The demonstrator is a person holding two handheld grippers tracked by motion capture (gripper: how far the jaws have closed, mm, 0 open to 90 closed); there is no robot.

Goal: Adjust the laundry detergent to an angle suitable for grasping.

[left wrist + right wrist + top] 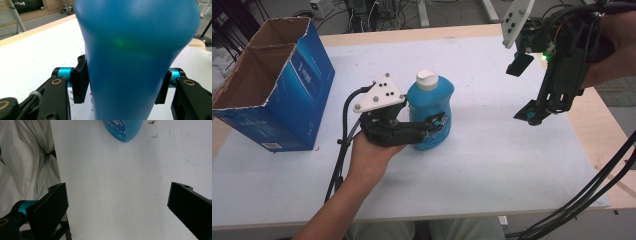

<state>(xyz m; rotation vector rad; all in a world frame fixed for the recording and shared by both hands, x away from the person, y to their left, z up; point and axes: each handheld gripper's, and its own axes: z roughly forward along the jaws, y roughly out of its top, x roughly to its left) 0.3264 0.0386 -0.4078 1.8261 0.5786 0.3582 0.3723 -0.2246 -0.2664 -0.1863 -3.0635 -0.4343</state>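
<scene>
A blue plastic bottle (432, 97) with a white cap (427, 79) stands upright in the middle of the white table top (492, 160). My left gripper (434, 121) comes at it from the left and is shut on its lower body. In the left gripper view the black pads (80, 82) press both flanks of the bottle (135, 50). My right gripper (524, 89) hangs in the air at the far right, pointing down, open and empty. In its own view the right gripper (117, 202) looks down on bare table, with the bottle's base (123, 128) at the top edge.
An open blue cardboard box (272, 85) stands at the table's left end. Cables trail from both grippers off the near edge. Wooden table edges (602, 130) show at right and back. Pale cloth (25, 157) lies past the table's edge in the right gripper view.
</scene>
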